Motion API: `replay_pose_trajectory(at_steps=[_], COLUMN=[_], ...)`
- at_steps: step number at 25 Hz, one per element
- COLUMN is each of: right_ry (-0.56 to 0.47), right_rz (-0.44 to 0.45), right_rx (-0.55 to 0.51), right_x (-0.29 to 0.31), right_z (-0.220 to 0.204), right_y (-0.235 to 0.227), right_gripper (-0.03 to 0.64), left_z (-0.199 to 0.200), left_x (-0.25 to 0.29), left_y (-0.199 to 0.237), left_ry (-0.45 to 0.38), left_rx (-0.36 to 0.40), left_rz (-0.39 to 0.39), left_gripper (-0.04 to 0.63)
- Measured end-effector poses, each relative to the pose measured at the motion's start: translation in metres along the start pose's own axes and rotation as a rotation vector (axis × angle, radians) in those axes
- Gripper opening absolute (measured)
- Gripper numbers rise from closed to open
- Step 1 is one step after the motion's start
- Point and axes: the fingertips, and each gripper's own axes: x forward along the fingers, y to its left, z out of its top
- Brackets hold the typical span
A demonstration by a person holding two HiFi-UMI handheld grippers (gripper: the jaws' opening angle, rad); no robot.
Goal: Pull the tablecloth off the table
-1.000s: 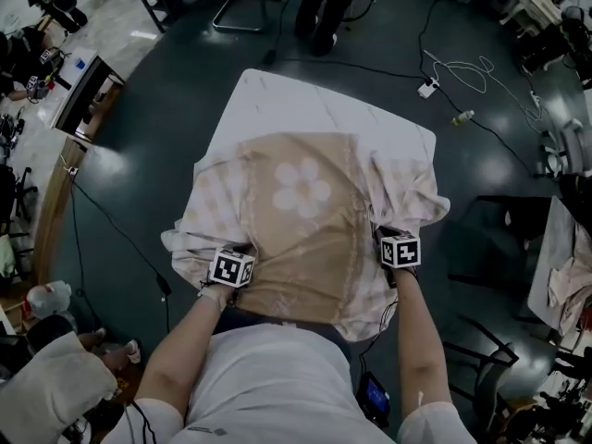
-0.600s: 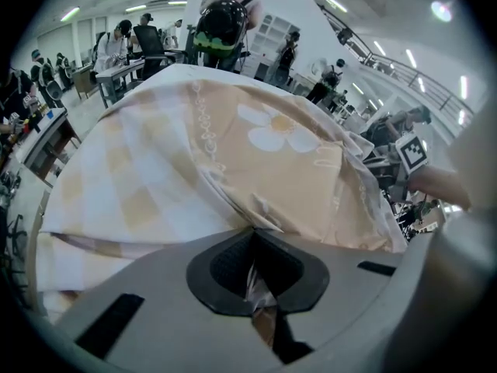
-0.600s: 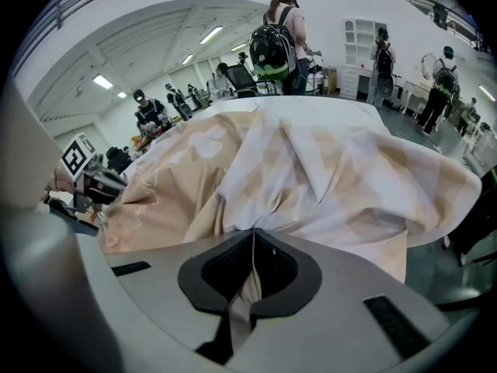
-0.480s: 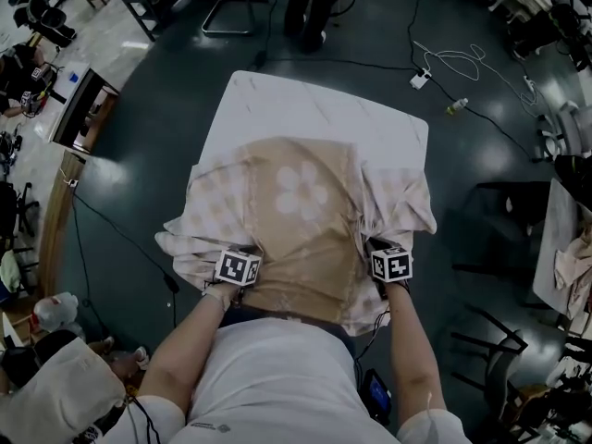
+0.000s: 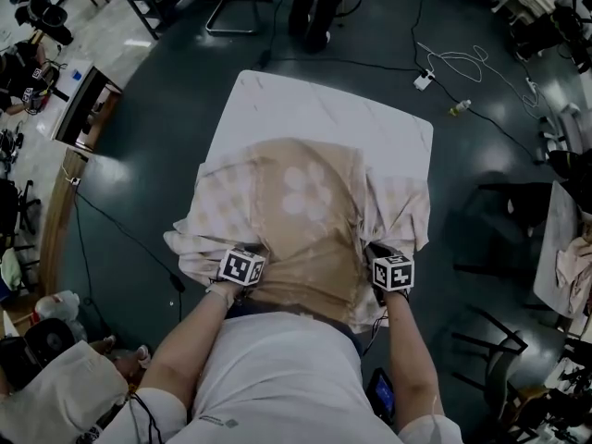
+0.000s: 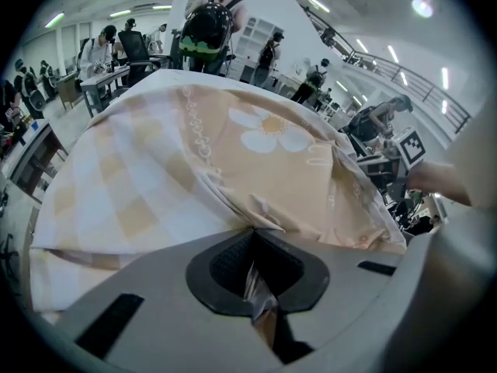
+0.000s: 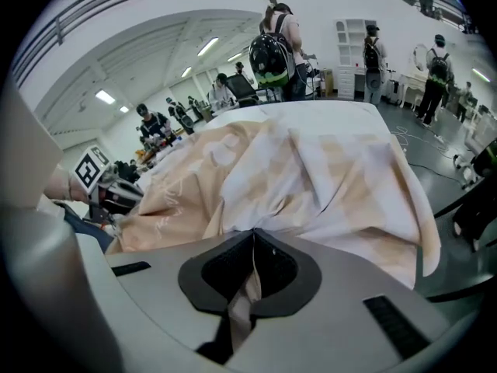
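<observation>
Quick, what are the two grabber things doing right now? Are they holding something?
Left gripper: closed, pinching the tablecloth.
Right gripper: closed, pinching the tablecloth too.

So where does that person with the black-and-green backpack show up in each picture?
Head view: the person stands at the top edge, in the middle, beyond the table's far end.
Left gripper view: upper left of centre, above the cloth.
Right gripper view: top centre.
Shared landmark: the beige flowered tablecloth, in front of that person in all three views.
</observation>
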Motion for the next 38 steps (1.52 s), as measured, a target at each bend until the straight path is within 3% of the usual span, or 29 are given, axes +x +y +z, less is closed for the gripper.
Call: replay_pose_trajectory(at_steps=[5,8,11,14,18,22,26,29,34,38], right_ry=[-0.068,-0.095,-0.072,-0.036,0.0,0.058,0.13,0.174,0.205,0.212], right_rz=[0.062,0.167,0.258,0.236,0.242,0.184,0.103,0.09,0.107,0.099], right_rx=[0.073,0.129,0.061,-0.032,-0.025,-0.055,-0.086,-0.083,-0.048,-0.05], right_x=[-0.014,-0.02,-0.012,0.002,0.012,0.027,0.042,0.049,0.05,0.049], right_z=[0.02,0.032,0.036,0.029,0.015,0.002,-0.008,-0.01,-0.012,-0.013], right_y=[0.01,0.031,0.076,0.101,0.103,0.106,0.107,0.109,0.108,0.107], right_gripper=[0.026,0.026,0.026,0.026,0.026,0.028,0.028,0.028,0.028,0.028], left_z=[0.002,0.005,0.005,0.005,0.007,0.009,0.008,0.01,0.03,0.049], left_x=[0.003,0.003,0.003,0.003,0.008,0.006,-0.003,-0.013,-0.036,-0.055], left_y=[-0.001,-0.001,-0.001,-0.003,-0.01,-0.01,-0.008,-0.006,0.009,0.053], left_ry=[0.001,-0.003,-0.001,-0.004,-0.02,-0.035,-0.035,-0.052,-0.148,-0.227], left_rx=[0.008,0.017,0.01,0.005,0.008,0.02,0.019,0.047,0.012,-0.024], left_rz=[-0.011,-0.028,-0.059,-0.074,-0.085,-0.108,-0.169,-0.223,-0.269,-0.201], left_gripper=[0.011,0.011,0.011,0.011,0.012,0.012,0.012,0.012,0.012,0.014])
